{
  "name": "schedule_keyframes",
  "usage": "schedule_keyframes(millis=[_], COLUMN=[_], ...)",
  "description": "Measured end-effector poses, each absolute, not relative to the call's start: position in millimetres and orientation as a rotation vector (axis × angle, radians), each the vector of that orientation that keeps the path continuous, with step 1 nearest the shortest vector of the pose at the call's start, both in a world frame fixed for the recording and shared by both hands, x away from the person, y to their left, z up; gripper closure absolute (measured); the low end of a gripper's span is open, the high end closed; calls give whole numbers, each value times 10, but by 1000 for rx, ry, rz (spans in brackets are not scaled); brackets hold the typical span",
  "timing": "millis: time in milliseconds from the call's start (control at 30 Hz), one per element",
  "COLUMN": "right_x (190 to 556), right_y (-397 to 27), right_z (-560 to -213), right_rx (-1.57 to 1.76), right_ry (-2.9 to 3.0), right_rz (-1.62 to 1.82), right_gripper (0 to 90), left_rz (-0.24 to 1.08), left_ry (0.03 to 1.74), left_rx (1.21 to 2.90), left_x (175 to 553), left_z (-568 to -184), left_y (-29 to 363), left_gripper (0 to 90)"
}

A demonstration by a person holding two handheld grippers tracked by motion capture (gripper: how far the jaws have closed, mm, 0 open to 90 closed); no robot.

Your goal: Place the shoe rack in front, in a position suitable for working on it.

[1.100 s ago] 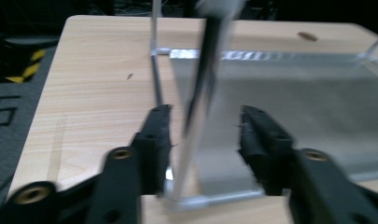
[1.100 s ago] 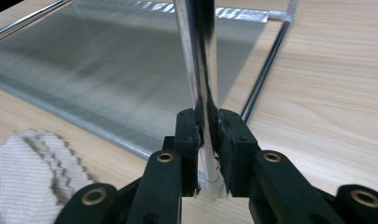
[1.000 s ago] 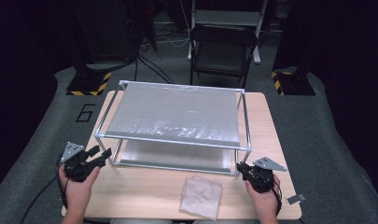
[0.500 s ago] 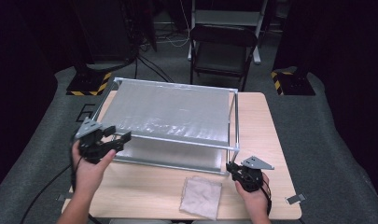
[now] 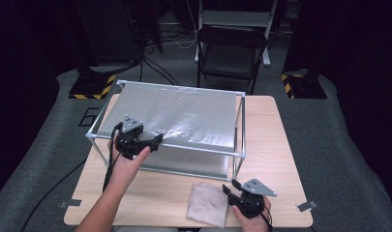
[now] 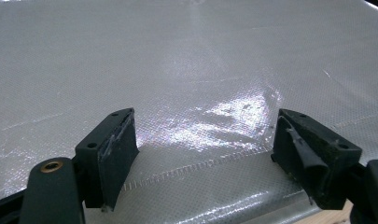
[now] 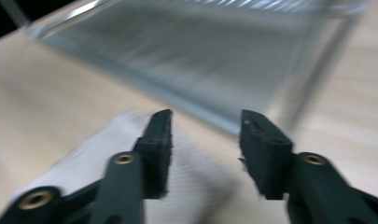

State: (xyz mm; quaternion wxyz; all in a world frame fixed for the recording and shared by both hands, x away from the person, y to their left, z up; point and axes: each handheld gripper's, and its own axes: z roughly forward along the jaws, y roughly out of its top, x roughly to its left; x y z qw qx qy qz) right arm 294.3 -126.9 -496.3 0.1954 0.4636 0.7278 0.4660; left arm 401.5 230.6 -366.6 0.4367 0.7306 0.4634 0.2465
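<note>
Since the earlier frames the left hand-held gripper (image 5: 157,140) has come in from the surface's left edge and risen over the near left corner of the metal frame (image 5: 238,126), while the right hand-held gripper (image 5: 228,192) has left the frame's near right post and dropped back to the surface's near edge. There it sits at the right side of the folded cloth (image 5: 206,203), which lies flat against the near edge, just in front of the frame. Both grippers' jaws have just been opening; each pair stands apart with nothing between, the left over the shiny silver sheet (image 6: 186,84) stretched on top of the frame, the right over the cloth (image 7: 84,158).

The step in hand looks like picking up the cloth. Next the right jaws would need to lower onto its edge and close on a fold.
</note>
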Motion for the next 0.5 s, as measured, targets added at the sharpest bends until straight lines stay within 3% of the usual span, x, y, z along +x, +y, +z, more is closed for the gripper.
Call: schedule_keyframes(millis=[333,433,467,500], right_x=[2949,2918,2908,2902], right_y=[-694,-673,-668,-663], right_z=[-5261,-5277,-5279,-5277], right_rx=[1141,1039,1066,1082], right_ry=[2350,2357,2356,2338], right_rz=[1090,1033,1045,1071], right_gripper=[199,224,274,413], left_rz=[617,618,618,618], left_ry=[1147,1151,1151,1151], left_rx=[1811,1812,1814,1815], left_x=[4015,4019,4021,4021], left_z=[-3687,-3685,-3686,-3686], left_y=[2313,2302,2302,2301], left_gripper=[214,214,215,215])
